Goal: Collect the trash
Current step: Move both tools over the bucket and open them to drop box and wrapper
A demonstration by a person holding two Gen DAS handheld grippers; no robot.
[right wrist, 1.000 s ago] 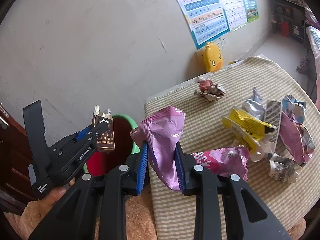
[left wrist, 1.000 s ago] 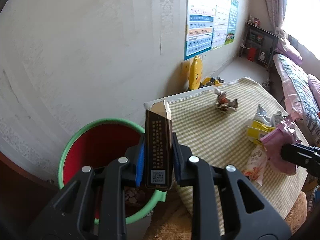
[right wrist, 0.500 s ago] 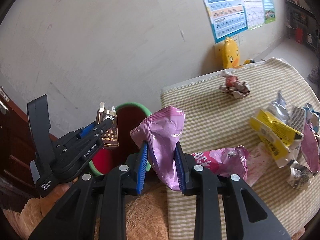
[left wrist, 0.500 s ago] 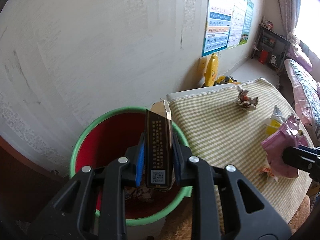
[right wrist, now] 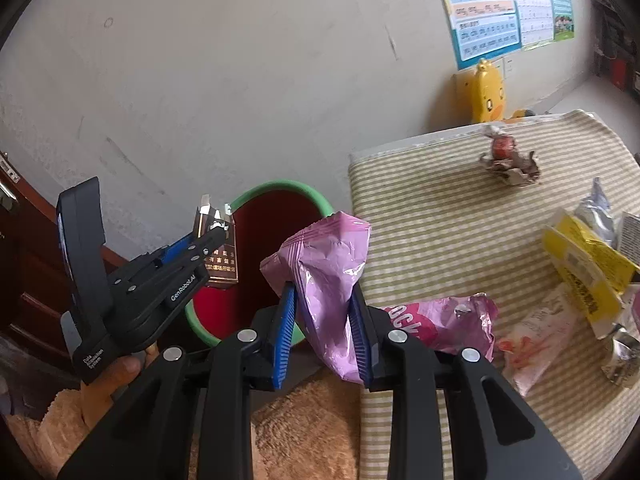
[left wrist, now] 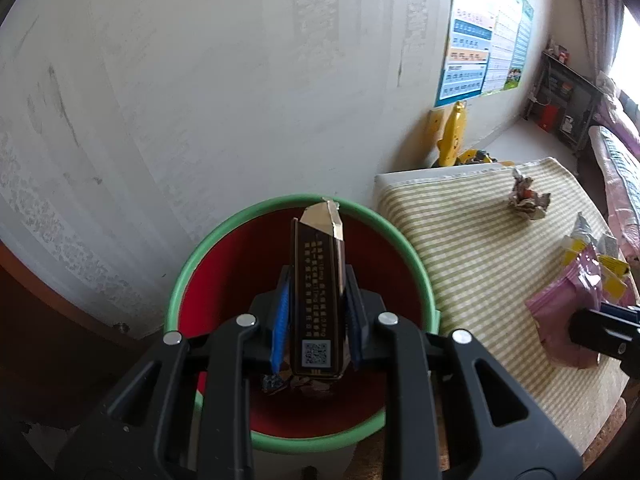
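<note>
The left gripper pinches a brown cigarette box upright above the green-rimmed red bin; beside it, the right gripper clamps a pink snack bag near the striped table's edge

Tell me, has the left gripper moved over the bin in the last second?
Yes. The left gripper, shut on the brown box, has moved left from the bin's table-side rim to over its red opening.

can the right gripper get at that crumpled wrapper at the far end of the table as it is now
Probably not yet: the right gripper is shut on the pink bag, so its jaws are full. Nothing stands between it and the crumpled wrapper.
</note>
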